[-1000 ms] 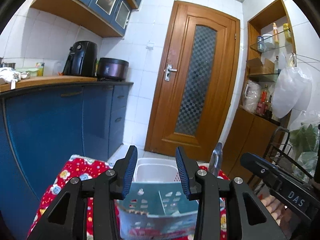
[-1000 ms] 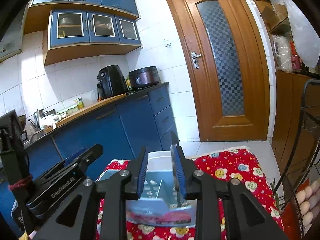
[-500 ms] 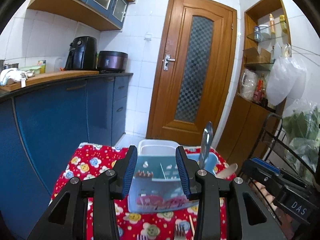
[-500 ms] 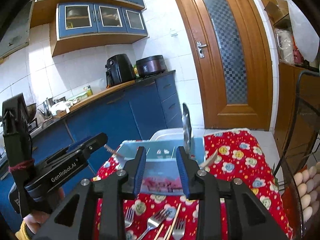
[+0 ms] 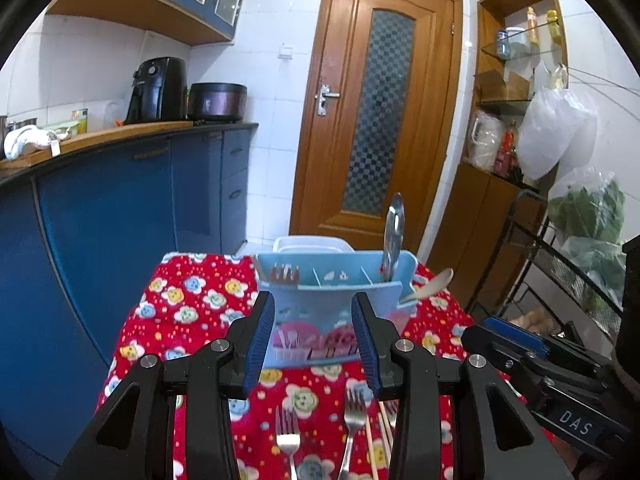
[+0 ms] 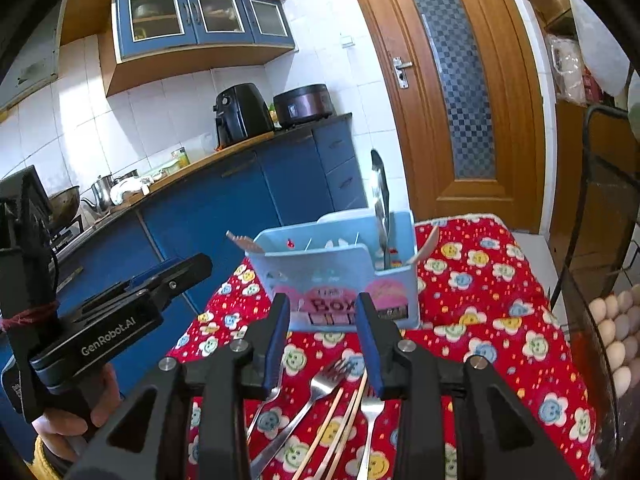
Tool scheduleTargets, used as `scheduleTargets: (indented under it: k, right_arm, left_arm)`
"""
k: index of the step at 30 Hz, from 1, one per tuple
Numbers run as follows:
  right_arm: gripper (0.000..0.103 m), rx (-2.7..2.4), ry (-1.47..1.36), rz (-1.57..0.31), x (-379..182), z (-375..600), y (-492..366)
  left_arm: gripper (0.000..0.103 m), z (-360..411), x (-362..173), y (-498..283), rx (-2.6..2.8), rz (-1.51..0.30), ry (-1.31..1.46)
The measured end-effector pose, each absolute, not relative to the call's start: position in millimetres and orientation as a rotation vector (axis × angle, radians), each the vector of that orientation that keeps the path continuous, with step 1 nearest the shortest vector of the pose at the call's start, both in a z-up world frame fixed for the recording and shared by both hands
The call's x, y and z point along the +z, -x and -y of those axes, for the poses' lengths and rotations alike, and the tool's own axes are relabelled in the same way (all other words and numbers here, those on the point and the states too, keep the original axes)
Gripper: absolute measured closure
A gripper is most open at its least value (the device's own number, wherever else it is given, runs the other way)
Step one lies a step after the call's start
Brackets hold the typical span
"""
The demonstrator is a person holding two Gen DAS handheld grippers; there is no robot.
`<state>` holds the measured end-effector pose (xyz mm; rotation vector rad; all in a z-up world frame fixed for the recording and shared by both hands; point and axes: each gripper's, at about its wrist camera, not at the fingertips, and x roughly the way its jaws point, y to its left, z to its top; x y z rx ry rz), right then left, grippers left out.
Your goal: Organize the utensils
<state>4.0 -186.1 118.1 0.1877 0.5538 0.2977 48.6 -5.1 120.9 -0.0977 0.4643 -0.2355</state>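
Note:
A light blue utensil holder (image 5: 316, 320) (image 6: 340, 280) with compartments stands on the red flowered cloth (image 5: 180, 308) (image 6: 500, 320). A metal spoon (image 5: 393, 232) (image 6: 380, 196) stands upright in its right compartment, and a pale spoon (image 5: 430, 284) (image 6: 426, 246) leans out at its right. Forks (image 5: 286, 436) (image 6: 320, 388) and wooden chopsticks (image 6: 340, 412) (image 5: 374, 440) lie on the cloth in front of it. My left gripper (image 5: 316, 344) and right gripper (image 6: 324, 340) are both open and empty, just short of the holder.
A white tub (image 5: 310, 243) sits behind the holder. Blue cabinets (image 5: 120, 220) run along the left. A black wire rack (image 6: 600, 280) with eggs (image 6: 612, 320) stands at the right. A wooden door (image 5: 372, 112) is behind.
Both grippers have pulled back and tilted down from over the holder. The forks and chopsticks have come into view. The spoon stays standing in the holder.

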Motion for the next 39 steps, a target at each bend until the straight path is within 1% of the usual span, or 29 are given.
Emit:
scheduleTargets:
  k: [22,39]
  right_arm:
    - [0.066,0.262,-0.231,-0.668,81,199,13]
    - [0.066,0.238,-0.283,-0.807,35,221,-4]
  left_arm:
    - [0.062,-10,96,-26,-0.236,-0.555,0.105]
    - [0.062,3,51,-48,-0.26,-0.703,0.105]
